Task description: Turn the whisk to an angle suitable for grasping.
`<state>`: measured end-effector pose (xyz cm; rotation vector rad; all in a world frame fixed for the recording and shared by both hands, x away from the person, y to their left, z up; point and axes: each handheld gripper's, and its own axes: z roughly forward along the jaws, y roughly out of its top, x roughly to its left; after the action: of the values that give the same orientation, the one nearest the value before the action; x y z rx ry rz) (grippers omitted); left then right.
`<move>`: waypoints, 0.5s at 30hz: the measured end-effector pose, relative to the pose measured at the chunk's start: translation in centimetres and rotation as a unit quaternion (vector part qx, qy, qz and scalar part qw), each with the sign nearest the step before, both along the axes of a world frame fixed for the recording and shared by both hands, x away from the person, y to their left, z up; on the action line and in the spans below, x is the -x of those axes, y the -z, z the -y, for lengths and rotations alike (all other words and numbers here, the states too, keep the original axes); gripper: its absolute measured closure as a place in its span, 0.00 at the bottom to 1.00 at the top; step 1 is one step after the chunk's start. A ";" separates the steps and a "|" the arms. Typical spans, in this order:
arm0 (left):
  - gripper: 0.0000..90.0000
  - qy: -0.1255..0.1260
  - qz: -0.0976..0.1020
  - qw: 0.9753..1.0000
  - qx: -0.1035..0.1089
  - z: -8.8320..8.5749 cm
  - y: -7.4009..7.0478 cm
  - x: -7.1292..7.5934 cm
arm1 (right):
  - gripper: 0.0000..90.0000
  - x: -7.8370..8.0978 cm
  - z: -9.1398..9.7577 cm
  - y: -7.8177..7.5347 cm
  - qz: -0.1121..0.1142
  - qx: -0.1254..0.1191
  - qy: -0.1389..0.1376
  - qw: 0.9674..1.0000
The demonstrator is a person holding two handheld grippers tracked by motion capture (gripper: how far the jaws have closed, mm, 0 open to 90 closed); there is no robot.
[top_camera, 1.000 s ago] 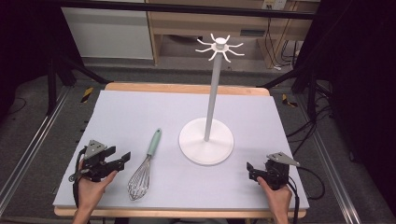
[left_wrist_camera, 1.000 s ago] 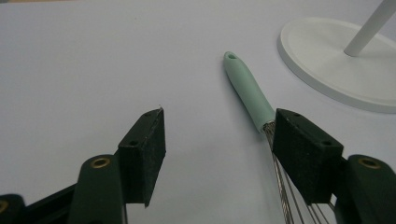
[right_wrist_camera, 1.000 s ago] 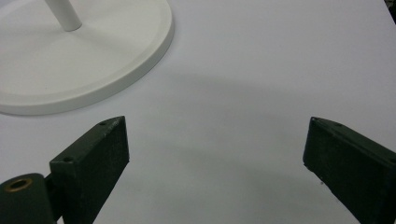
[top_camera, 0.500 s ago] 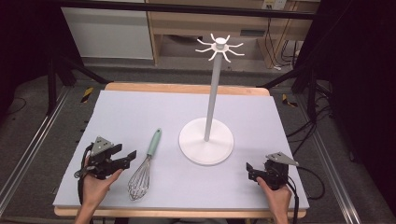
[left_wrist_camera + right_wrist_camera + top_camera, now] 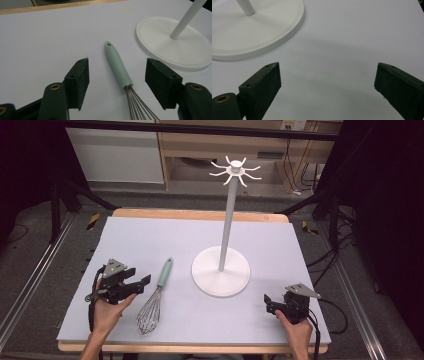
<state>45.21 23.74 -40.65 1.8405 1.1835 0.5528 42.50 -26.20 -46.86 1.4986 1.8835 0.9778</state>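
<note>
A whisk (image 5: 155, 295) with a mint-green handle (image 5: 118, 65) and wire head lies flat on the pale table sheet, handle pointing away from me. My left gripper (image 5: 142, 282) hovers just left of the handle, open; in the left gripper view its gripper (image 5: 121, 78) straddles the handle's lower end without touching. A white hook stand (image 5: 227, 227) rises from a round base (image 5: 175, 47) right of the whisk. My right gripper (image 5: 267, 304) rests open near the front right, its gripper (image 5: 327, 86) over bare sheet beside the base (image 5: 254, 32).
The lavender sheet (image 5: 165, 237) covers a wooden table top (image 5: 200, 215). The stand's hooked crown (image 5: 235, 170) sits high above the table. Cables and dark stands line the floor at both sides.
My left gripper has moved right and slightly forward, closing in on the whisk handle. The right gripper, whisk and stand have stayed put.
</note>
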 end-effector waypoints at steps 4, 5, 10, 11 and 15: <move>0.39 0.002 -0.002 1.000 -0.003 0.3 -0.2 -0.4 | 0.08 0.0 0.0 0.0 0.002 0.003 0.004 1.000; 0.40 0.003 -0.004 1.000 -0.005 0.3 -0.2 -0.5 | 0.08 0.0 0.0 0.0 0.003 0.003 0.004 1.000; 0.40 0.005 -0.008 1.000 -0.008 0.7 -0.4 -0.9 | 0.08 0.0 0.0 0.0 0.003 0.003 0.005 1.000; 0.40 0.006 -0.011 1.000 -0.012 0.8 -0.5 -1.1 | 0.08 0.0 0.0 0.0 0.002 0.003 0.005 1.000; 0.41 0.008 -0.016 1.000 -0.017 1.1 -0.5 -1.4 | 0.08 0.0 0.0 0.0 0.002 0.003 0.004 1.000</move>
<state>46.59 22.65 -40.10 1.8931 1.1873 0.5397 42.52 -26.20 -46.87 1.4995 1.8745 0.9698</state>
